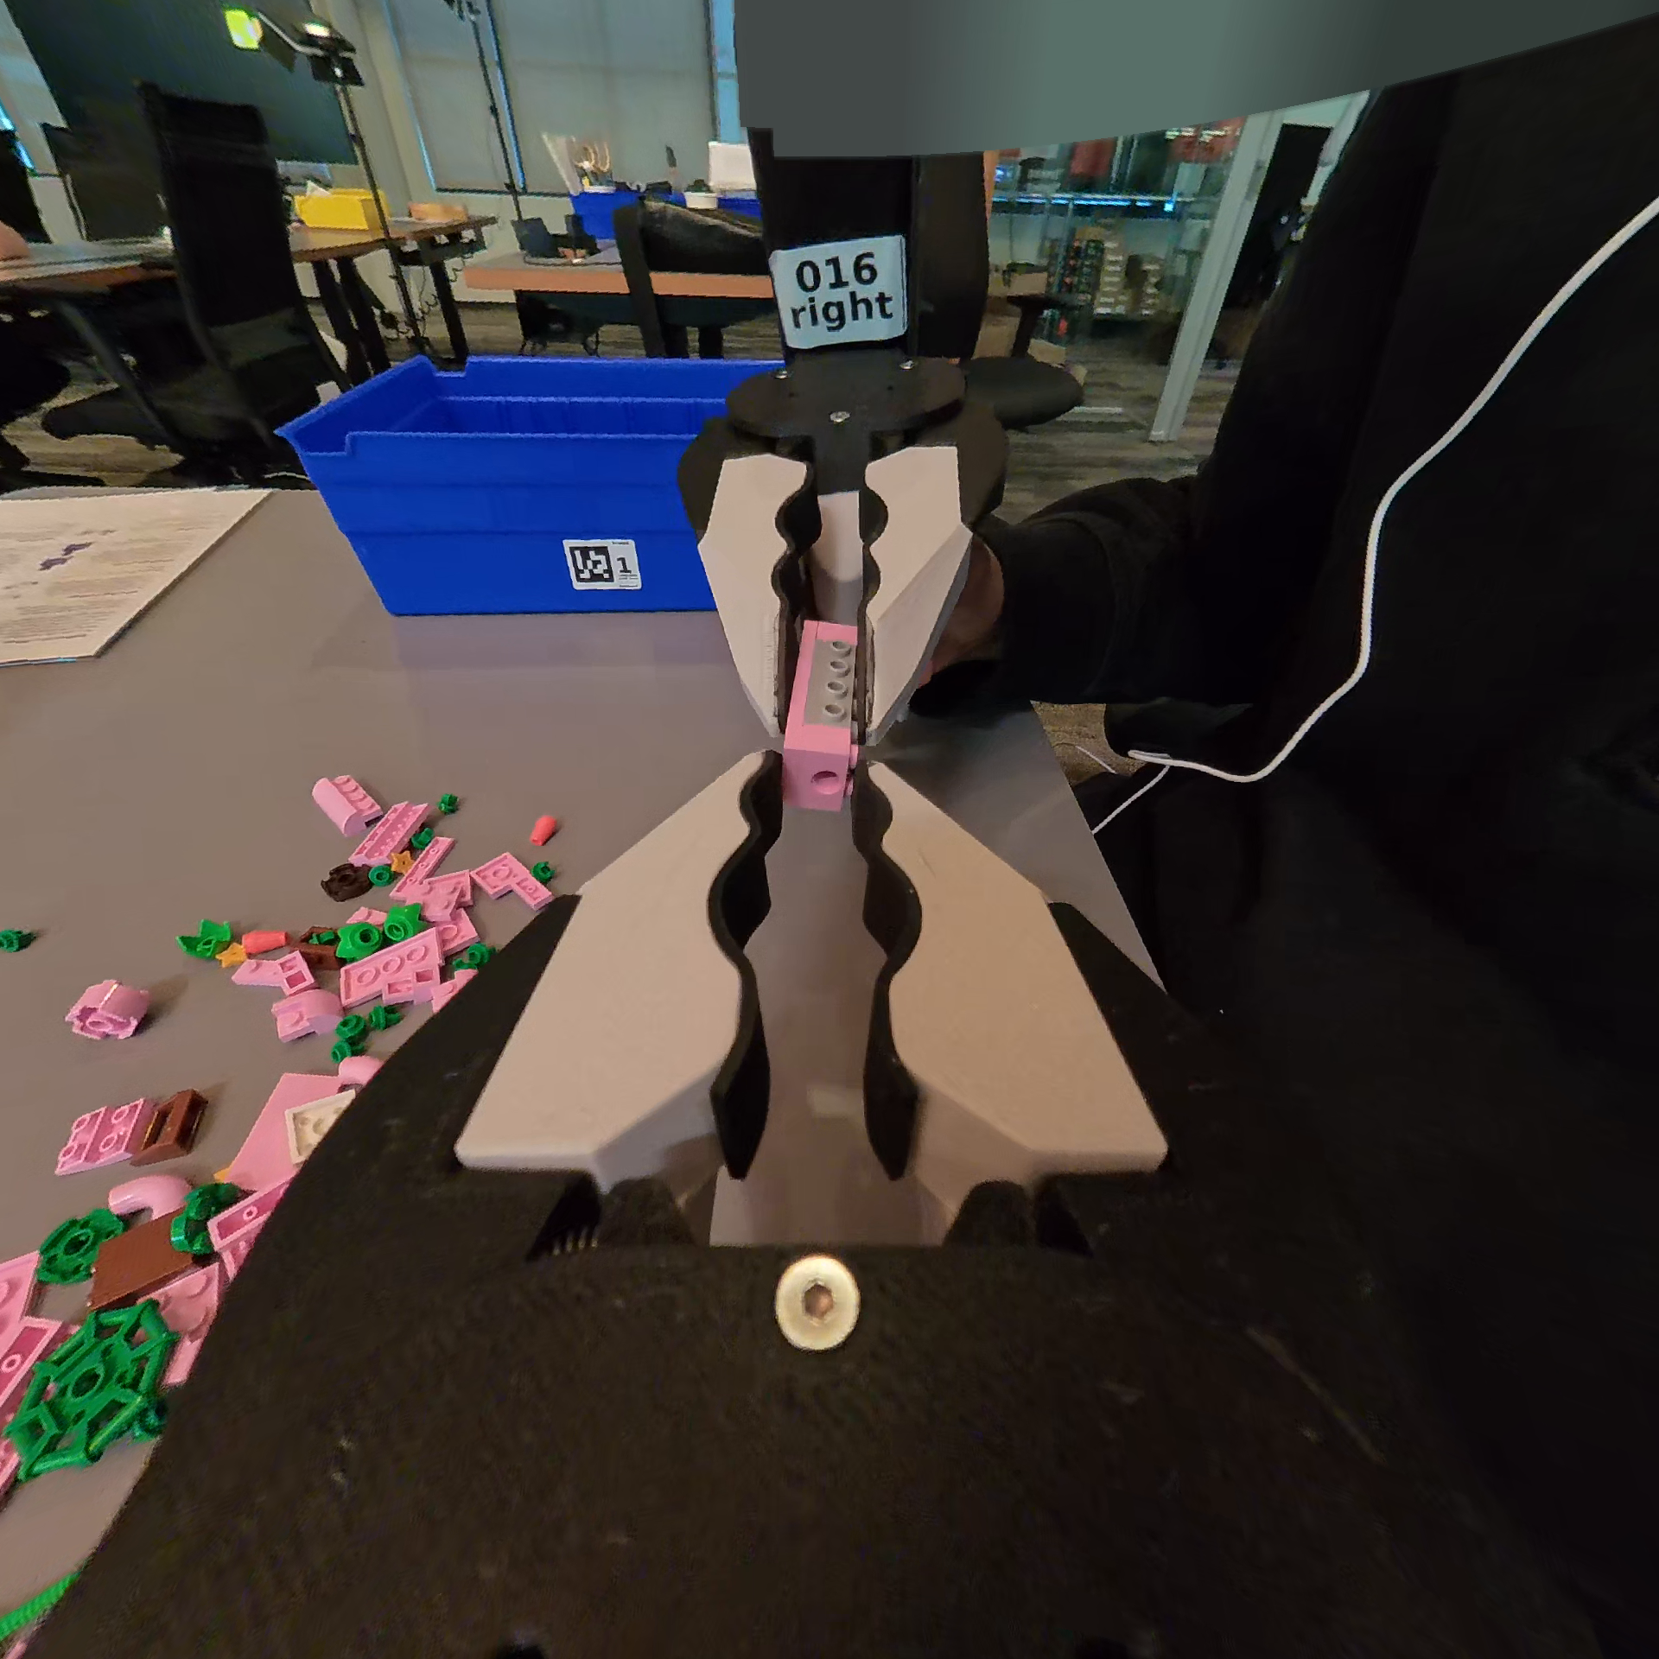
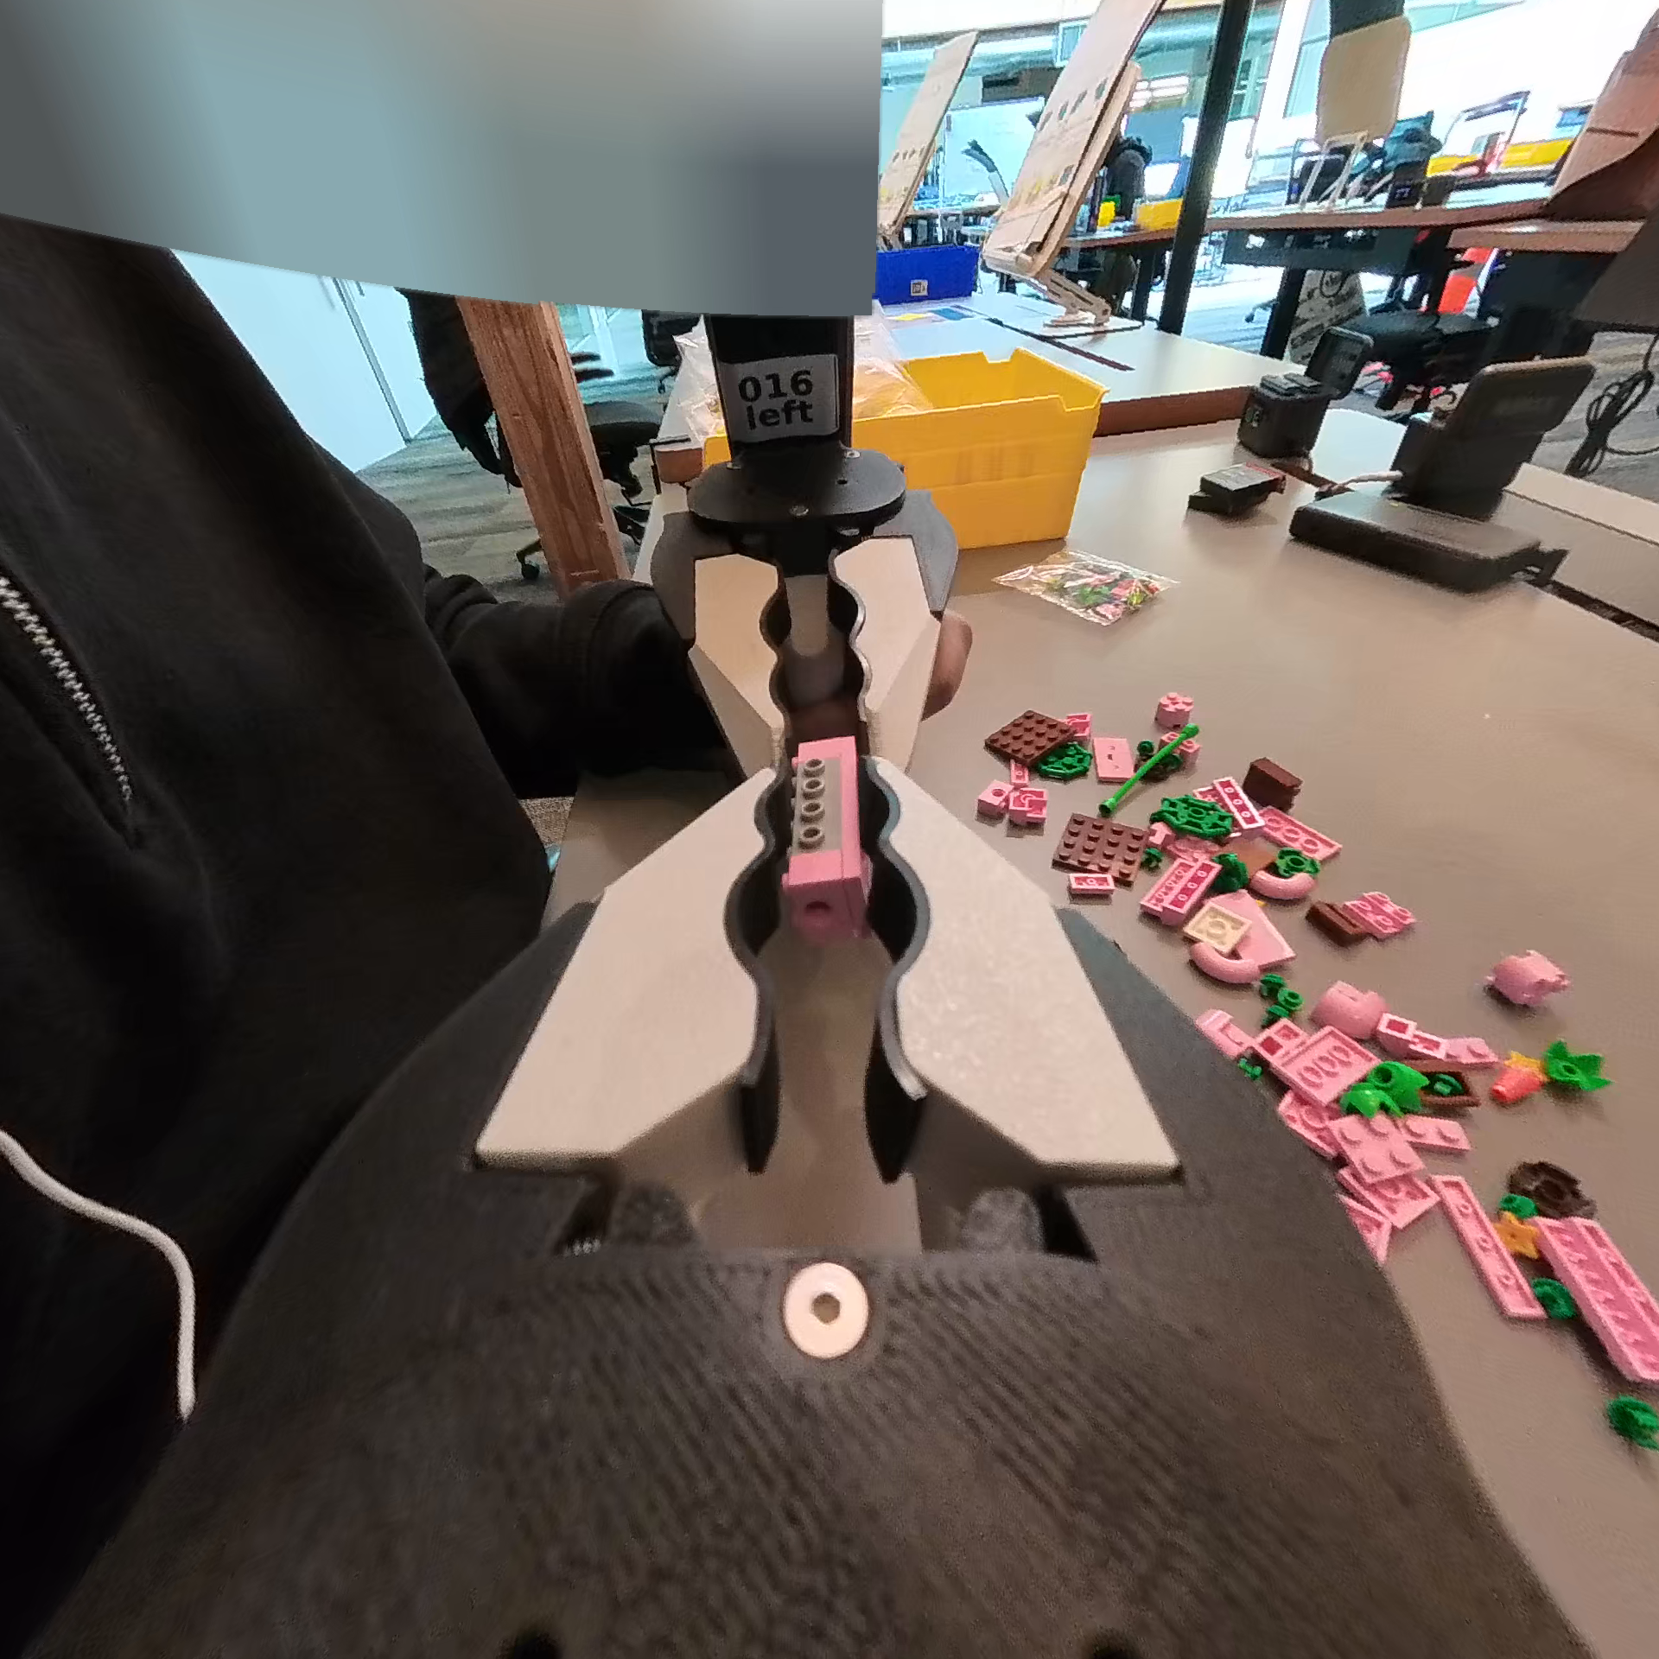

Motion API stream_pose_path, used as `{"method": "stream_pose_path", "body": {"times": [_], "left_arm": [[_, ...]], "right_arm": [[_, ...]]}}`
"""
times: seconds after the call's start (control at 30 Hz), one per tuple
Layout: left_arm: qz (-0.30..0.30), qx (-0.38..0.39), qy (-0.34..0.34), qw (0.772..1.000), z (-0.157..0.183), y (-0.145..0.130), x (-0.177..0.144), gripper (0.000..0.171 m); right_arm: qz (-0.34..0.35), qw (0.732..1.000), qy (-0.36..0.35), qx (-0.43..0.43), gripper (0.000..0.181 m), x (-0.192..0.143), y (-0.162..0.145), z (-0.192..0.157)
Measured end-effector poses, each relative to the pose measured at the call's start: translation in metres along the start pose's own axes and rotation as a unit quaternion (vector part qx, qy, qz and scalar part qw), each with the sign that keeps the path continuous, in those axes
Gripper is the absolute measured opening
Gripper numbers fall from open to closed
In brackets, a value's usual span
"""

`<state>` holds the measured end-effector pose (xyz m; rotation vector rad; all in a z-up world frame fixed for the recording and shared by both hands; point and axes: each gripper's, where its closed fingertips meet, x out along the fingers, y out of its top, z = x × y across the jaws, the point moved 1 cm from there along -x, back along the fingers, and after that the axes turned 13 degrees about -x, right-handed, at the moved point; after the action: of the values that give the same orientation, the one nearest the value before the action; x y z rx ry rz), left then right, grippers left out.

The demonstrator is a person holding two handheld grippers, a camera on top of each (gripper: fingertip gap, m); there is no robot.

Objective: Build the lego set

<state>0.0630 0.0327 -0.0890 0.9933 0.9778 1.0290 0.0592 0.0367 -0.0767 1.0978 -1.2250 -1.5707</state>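
Observation:
A small pink assembly (image 1: pixel 815 774) with a grey studded strip on one side is held in the air between my two grippers, which face each other tip to tip. My right gripper (image 1: pixel 826 725) comes down from above in the left wrist view and is shut on the assembly's length. In its own view my right gripper (image 2: pixel 821 779) clamps the assembly (image 2: pixel 821 884) between its pads. My left gripper (image 1: pixel 819 765) has its tips closed on the assembly's end block. It also shows in the right wrist view (image 2: pixel 824 743), at the assembly's far end.
Loose pink, green and brown pieces (image 1: pixel 395 916) (image 2: pixel 1302 898) lie scattered on the grey table (image 1: pixel 503 718). A blue bin (image 1: pixel 503 485) and a paper sheet (image 1: pixel 90 566) stand behind. A yellow bin (image 2: pixel 996 449), a plastic bag (image 2: pixel 1086 583) and black devices (image 2: pixel 1418 530) sit farther off.

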Motion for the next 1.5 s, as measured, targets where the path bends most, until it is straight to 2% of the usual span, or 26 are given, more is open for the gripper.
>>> {"method": "stream_pose_path", "body": {"times": [0.17,0.23,0.27,0.4,0.47,0.5,0.57,0.63,0.7,0.77,0.97,1.07,1.13,1.33,1.37,1.43,1.5], "left_arm": [[0.003,-0.012,-0.001,1.000,-0.002,0.002,-0.001,0.013],[0.001,-0.015,0.013,1.000,-0.009,0.001,-0.004,0.013],[0.002,-0.018,0.016,1.000,-0.011,0.001,-0.005,0.013],[0.020,-0.030,0.011,0.999,-0.012,0.007,-0.009,0.013],[0.021,-0.046,0.017,0.999,-0.016,0.007,-0.009,0.014],[0.022,-0.076,0.024,0.997,-0.023,0.006,-0.009,0.014],[0.007,-0.174,-0.009,0.985,-0.031,-0.002,-0.009,0.014],[0.001,-0.252,-0.043,0.967,-0.035,-0.006,-0.011,0.014],[0.000,-0.284,-0.048,0.957,-0.038,-0.009,-0.011,0.014],[-0.008,-0.284,-0.043,0.958,-0.039,-0.011,-0.010,0.014],[0.000,-0.306,-0.073,0.949,-0.035,-0.008,-0.012,0.014],[0.005,-0.321,-0.089,0.943,-0.034,-0.007,-0.014,0.014],[0.002,-0.319,-0.088,0.944,-0.035,-0.008,-0.014,0.014],[0.003,-0.307,-0.087,0.948,-0.035,-0.008,-0.015,0.015],[0.007,-0.304,-0.077,0.950,-0.038,-0.008,-0.015,0.022],[0.024,-0.293,-0.039,0.955,-0.049,-0.005,-0.019,0.049],[0.050,-0.274,0.002,0.961,-0.061,0.001,-0.027,0.060]], "right_arm": [[0.012,0.998,-0.036,-0.055,0.015,-0.001,0.003,0.003],[0.012,0.996,-0.057,-0.072,0.025,-0.004,0.006,0.006],[0.018,0.996,-0.061,-0.069,0.031,-0.007,0.009,0.008],[0.034,0.996,-0.070,-0.044,0.035,-0.021,0.014,0.012],[0.020,0.993,-0.091,-0.069,0.038,-0.028,0.014,0.013],[0.011,0.987,-0.119,-0.105,0.041,-0.032,0.017,0.015],[-0.020,0.961,-0.176,-0.210,0.041,-0.040,0.026,0.016],[-0.069,0.934,-0.195,-0.293,0.039,-0.038,0.025,0.014],[-0.138,0.917,-0.170,-0.333,0.039,-0.028,0.006,0.012],[-0.175,0.909,-0.149,-0.347,0.043,-0.020,-0.011,0.014],[-0.182,0.903,-0.094,-0.379,0.042,0.001,-0.021,0.018],[-0.183,0.888,-0.081,-0.414,0.027,0.008,-0.024,0.021],[-0.181,0.887,-0.079,-0.417,0.018,0.010,-0.024,0.024],[-0.170,0.911,-0.069,-0.370,0.018,0.009,-0.025,0.025],[-0.169,0.916,-0.068,-0.359,0.018,0.008,-0.027,0.026],[-0.175,0.928,-0.054,-0.323,0.018,0.006,-0.036,0.029],[-0.208,0.945,-0.001,-0.252,0.019,0.007,-0.061,0.027]]}}
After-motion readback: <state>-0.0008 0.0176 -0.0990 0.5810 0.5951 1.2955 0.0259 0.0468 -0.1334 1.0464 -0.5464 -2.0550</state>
